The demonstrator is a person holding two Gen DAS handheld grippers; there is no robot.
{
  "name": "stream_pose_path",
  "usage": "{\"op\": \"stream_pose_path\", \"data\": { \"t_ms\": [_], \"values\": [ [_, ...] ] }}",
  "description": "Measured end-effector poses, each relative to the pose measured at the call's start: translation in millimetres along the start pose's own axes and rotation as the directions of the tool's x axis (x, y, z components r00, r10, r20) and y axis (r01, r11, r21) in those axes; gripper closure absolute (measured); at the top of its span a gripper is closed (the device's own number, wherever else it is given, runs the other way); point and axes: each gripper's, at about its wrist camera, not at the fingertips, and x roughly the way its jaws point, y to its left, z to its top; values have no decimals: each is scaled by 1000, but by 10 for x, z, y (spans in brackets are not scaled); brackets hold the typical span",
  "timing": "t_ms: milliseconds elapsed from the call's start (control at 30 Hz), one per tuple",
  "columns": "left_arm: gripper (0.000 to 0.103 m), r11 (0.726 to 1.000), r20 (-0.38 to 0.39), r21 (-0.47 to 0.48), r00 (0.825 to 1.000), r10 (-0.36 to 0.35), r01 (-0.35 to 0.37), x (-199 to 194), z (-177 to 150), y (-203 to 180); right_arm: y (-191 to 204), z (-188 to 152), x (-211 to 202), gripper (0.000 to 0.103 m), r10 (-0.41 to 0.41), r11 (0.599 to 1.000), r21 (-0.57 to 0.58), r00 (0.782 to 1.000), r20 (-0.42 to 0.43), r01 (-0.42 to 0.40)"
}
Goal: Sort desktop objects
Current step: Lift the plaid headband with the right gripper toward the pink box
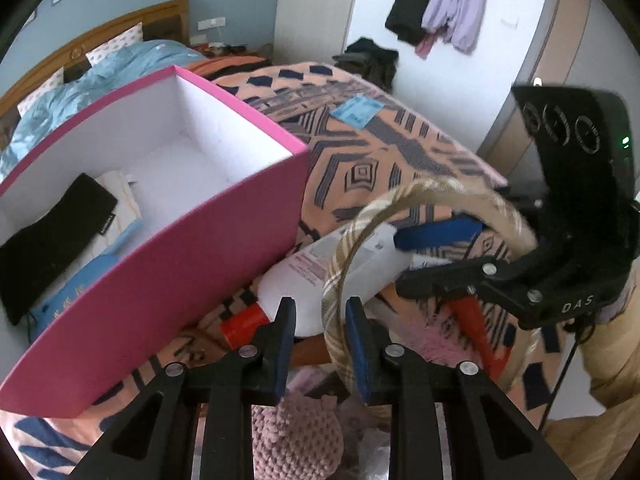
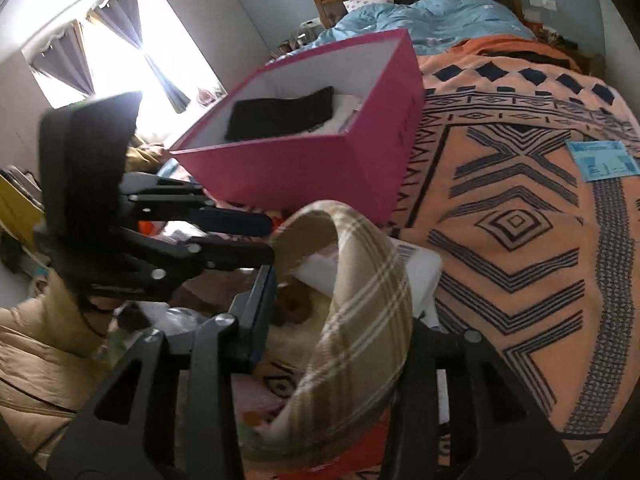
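Jaws of your left gripper (image 1: 320, 320) clamp the beige plaid fabric headband (image 1: 340, 280); your right gripper's (image 2: 340, 312) stand apart around it. Handover underway, just beside the pink cardboard box (image 1: 160, 280); next, lift it into that box.

Pink box (image 1: 168, 292), beige plaid headband (image 2: 360, 320), orange geo-print blanket (image 2: 520, 240), wht bottle (image 1: 312, 280) w/ red cap (image 1: 244, 322)

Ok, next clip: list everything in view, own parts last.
Box: one, pink with white inside, on the patterned blanket.
Black cloth: one, inside the box.
Plaid headband: one, beige, between both grippers.
White bottle: one, red cap, lying beside the box.
Blue card: one, flat on the blanket.
Pink knit item: one, nearest the left camera.
Left hand-held gripper: black, pads closed on the headband.
Right hand-held gripper: black, headband between its fingers.
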Motion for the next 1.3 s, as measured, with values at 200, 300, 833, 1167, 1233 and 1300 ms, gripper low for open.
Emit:
{"op": "stream_pose_path", "data": {
  "t_ms": [200, 300, 833, 1167, 1233, 1300],
  "values": [
    [76, 1000, -51, 5, 998, 30, -30, 126, -4, -81, 66, 15, 63, 62, -109, 988, -111, 994, 4, 108],
    [90, 999, -72, -26, 996, 42, -44, 141, -32, -51, 65, 16, 107, 62, -149, 981, -130, 989, -2, 147],
    [88, 993, -73, -110, 997, 27, -35, 104, -101, 43, -37, -296, -377, 47, -152, 988, 42, 987, 50, 150],
    [75, 993, -84, -115, 996, 27, -37, 111, -94, -11, -154, -402, -264, 81, -230, 970, 84, 973, 13, 228],
    [75, 993, -81, -110, 996, 29, -38, 102, -98, -19, -197, -424, -247, 81, -214, 972, 103, 977, 11, 212],
    [75, 993, -81, -108, 996, 35, -43, 98, -94, -29, -225, -442, -218, 82, -216, 970, 114, 976, 6, 214]
  ]
}}
